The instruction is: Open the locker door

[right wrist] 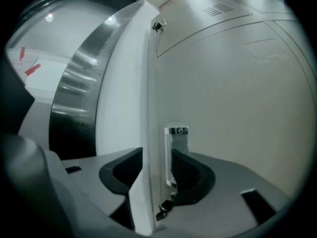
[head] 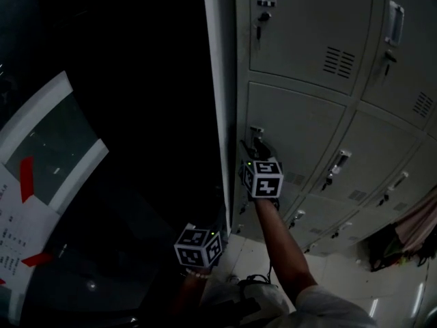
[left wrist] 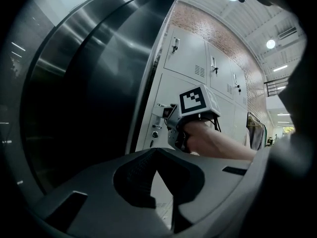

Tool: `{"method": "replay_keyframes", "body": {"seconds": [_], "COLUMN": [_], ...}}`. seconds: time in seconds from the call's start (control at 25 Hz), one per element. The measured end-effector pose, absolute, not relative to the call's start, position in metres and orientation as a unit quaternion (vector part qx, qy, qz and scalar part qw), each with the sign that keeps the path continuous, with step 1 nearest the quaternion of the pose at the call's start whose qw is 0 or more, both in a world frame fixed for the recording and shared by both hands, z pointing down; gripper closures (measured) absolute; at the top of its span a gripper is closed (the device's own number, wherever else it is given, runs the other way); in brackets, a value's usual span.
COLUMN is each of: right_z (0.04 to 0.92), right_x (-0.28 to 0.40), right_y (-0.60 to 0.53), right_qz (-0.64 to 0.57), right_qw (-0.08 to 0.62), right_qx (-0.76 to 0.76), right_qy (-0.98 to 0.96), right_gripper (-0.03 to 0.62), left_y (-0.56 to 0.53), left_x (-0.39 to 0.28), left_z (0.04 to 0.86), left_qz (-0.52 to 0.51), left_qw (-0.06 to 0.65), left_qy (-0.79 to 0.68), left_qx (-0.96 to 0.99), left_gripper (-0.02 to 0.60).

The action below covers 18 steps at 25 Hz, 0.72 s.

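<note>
The grey locker door [head: 300,125] is the second from the top in the leftmost column and stands closed. Its small handle [head: 257,134] sits at the door's left edge, with a key [right wrist: 161,211] hanging just below it. My right gripper [head: 257,149] is held level against that edge. In the right gripper view its jaws [right wrist: 157,155] are open, with the handle [right wrist: 177,148] and the door edge between them. My left gripper [left wrist: 157,151] hangs lower and to the left with its marker cube [head: 198,246] showing; its jaw tips meet with nothing in them.
Left of the lockers a dark curved metal wall [head: 123,115] runs close by. A white panel with red tape [head: 27,176] lies at far left. More closed lockers [head: 382,53] fill the right, and clothing [head: 410,234] hangs at lower right above a tiled floor.
</note>
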State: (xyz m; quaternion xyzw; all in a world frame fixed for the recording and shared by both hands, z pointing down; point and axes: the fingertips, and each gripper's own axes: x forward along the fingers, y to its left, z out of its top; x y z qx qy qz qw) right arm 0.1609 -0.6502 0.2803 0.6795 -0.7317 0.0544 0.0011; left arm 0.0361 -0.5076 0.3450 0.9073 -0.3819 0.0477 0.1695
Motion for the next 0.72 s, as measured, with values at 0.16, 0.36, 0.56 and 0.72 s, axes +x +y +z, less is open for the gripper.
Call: {"method": "replay_keyframes", "body": {"seconds": [0.16, 0.36, 0.56, 0.72], "right_z": [0.282, 0.286, 0.288, 0.288], "right_x": [0.162, 0.162, 0.161, 0.153], "right_y": [-0.658, -0.665, -0.667, -0.655], "right_qz": [0.047, 0.05, 0.056, 0.059], "right_qw": [0.006, 0.006, 0.013, 0.016], "right_qx": [0.692, 0.691, 0.69, 0.687], "right_qy": [-0.721, -0.721, -0.722, -0.724], "right_gripper": [0.381, 0.379, 0.379, 0.379], "left_y": [-0.514, -0.513, -0.51, -0.504], "left_x": [0.026, 0.023, 0.021, 0.015], "left_z": [0.35, 0.357, 0.36, 0.36], "left_qz": [0.046, 0.049, 0.049, 0.047], "left_qw": [0.176, 0.183, 0.187, 0.192], "left_qy": [-0.393, -0.394, -0.393, -0.392], "left_qx": [0.902, 0.899, 0.899, 0.898], "left_gripper": [0.589, 0.589, 0.589, 0.589]}}
